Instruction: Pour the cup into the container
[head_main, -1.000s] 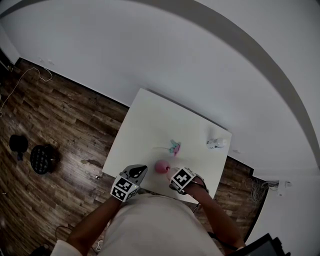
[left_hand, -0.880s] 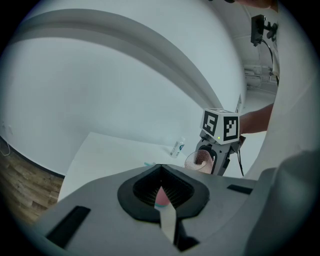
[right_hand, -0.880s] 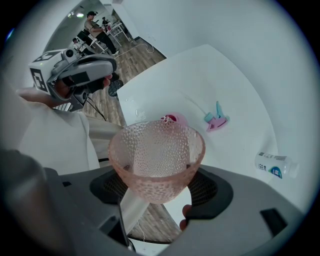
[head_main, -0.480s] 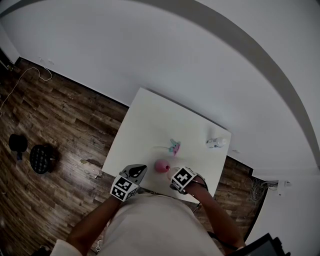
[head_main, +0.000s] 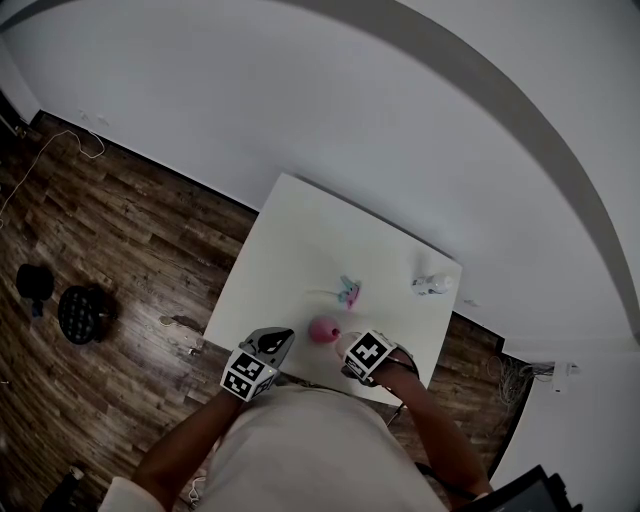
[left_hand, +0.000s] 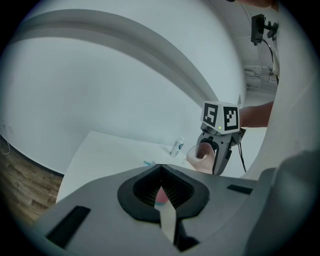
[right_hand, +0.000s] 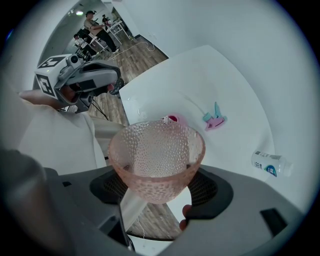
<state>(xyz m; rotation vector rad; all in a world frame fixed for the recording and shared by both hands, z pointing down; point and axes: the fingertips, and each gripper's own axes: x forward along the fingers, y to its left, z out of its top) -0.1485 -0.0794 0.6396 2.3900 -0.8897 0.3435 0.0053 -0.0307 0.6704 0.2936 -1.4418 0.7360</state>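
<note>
A pink dimpled glass cup (right_hand: 156, 160) sits upright between the jaws of my right gripper (right_hand: 157, 187), which is shut on it. In the left gripper view the cup (left_hand: 202, 155) shows something dark inside; I cannot tell what. The pink container (head_main: 323, 330) stands on the white table (head_main: 290, 250) near its front edge, just left of my right gripper (head_main: 352, 352). Only the container's rim (right_hand: 172, 118) shows past the cup. My left gripper (head_main: 272, 345) hovers at the table's front left corner, apart from the container, jaws shut on nothing.
A small clear bottle (head_main: 434, 285) lies at the table's right edge. A small teal and pink object (head_main: 348, 293) lies mid-table. Wooden floor surrounds the table, with dark gear (head_main: 82, 313) on it at the left and a white wall behind.
</note>
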